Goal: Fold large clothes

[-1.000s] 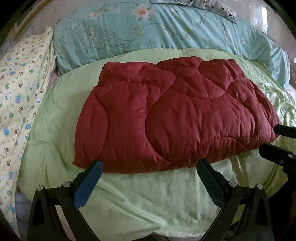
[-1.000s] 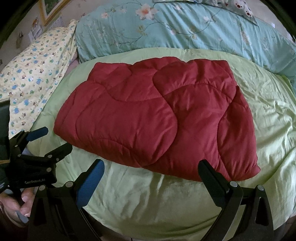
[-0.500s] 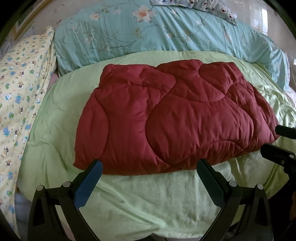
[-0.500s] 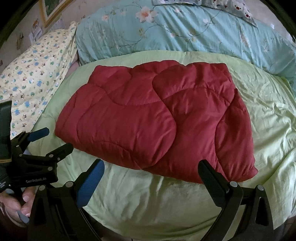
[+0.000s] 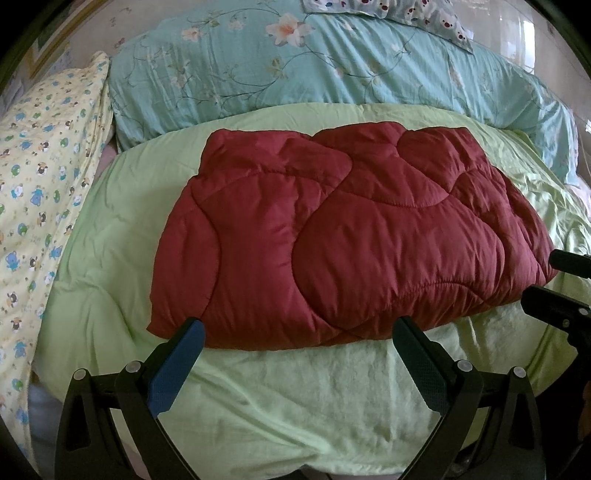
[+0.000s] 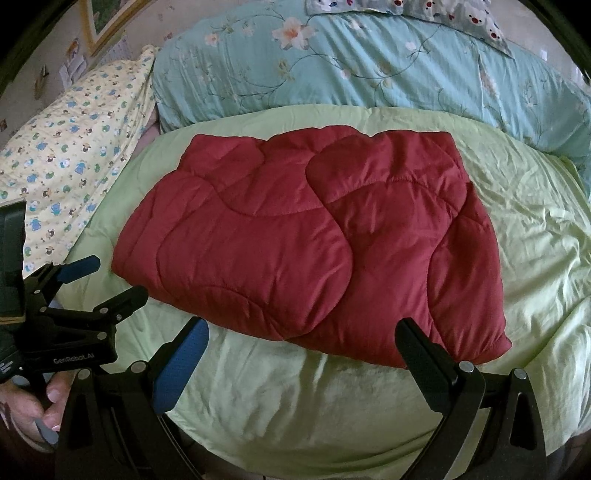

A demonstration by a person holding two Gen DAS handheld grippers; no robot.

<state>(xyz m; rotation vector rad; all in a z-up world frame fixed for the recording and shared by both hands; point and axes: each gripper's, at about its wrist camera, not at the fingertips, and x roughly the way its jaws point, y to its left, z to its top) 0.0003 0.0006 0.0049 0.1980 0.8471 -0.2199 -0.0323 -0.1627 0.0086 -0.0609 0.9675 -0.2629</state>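
Note:
A dark red quilted garment (image 5: 343, 243) lies folded into a rough rectangle on the light green bedcover (image 5: 288, 398); the right wrist view shows the same red garment (image 6: 314, 243). My left gripper (image 5: 297, 328) is open, held just short of the garment's near edge with nothing between its fingers. My right gripper (image 6: 301, 328) is open too, near the garment's front right corner and clear of it. The right gripper's fingers (image 5: 554, 299) show at the left view's right edge. The left gripper (image 6: 107, 280), with a hand under it, shows at the right view's left edge.
A turquoise floral duvet (image 5: 332, 70) is bunched along the far side of the bed. A yellow patterned pillow (image 5: 40, 192) lies at the left. A framed picture (image 6: 107, 22) hangs on the wall behind. Green cover (image 6: 535, 236) stretches to the right of the garment.
Both grippers have drawn slightly back and down, so the garment sits a little farther up in each view. The garment has not moved and both grippers stay open.

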